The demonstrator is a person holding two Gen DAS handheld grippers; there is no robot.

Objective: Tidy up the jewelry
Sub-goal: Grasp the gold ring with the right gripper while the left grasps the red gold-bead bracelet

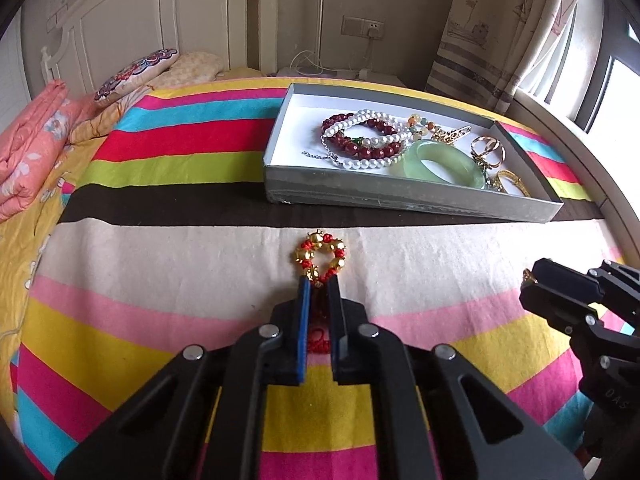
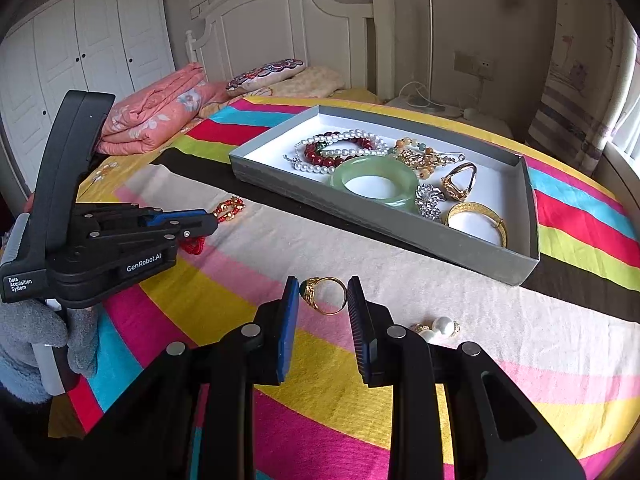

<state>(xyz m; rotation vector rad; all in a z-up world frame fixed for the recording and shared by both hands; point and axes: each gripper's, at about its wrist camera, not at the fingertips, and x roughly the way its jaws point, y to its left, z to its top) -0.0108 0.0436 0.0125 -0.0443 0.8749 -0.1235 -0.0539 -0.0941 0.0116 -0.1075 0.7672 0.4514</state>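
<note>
The grey box [image 2: 440, 240] is the landmark here. It is a flat cardboard tray w/ a white inside, sitting on a soft striped blanket [image 1: 160, 280] w/ pink, yellow, blue, red, green, cream & black bands.

Closest to the cams, on the near side of the box: the right gripper [image 2: 323, 294] is made of black plastic w/ blue pads. Its jaws are shut on a shiny gold ring [image 2: 326, 294] w/ a dark green stone; the round ring stands up between the pads. Just right of it, still in front of the box, lie round white pearl earrings [image 2: 438, 328] w/ gold bits.

Left of that, also in front of the box, the left gripper [image 1: 319, 282] is pinched tight on the red knotted cord of a red & gold bead bracelet [image 1: 320, 254]. The bracelet makes a bumpy heart-ish loop flat on the cream stripe, near the box's front wall but not touching. A grey fuzzy glove [image 2: 36, 332] holds that gripper's handle.

Inside the box: a smooth pale green bangle [image 2: 376, 186], a gold bangle [image 2: 476, 220], a silver sparkly piece [image 2: 430, 200], a gold twisty ring [image 2: 460, 182], white pearl strands [image 1: 360, 148] & dark red round beads [image 1: 374, 146], all tangled.

Far behind the box: folded pink quilt [image 2: 152, 116], flowery pillow [image 2: 266, 74], white wood headboard [image 2: 288, 24].
</note>
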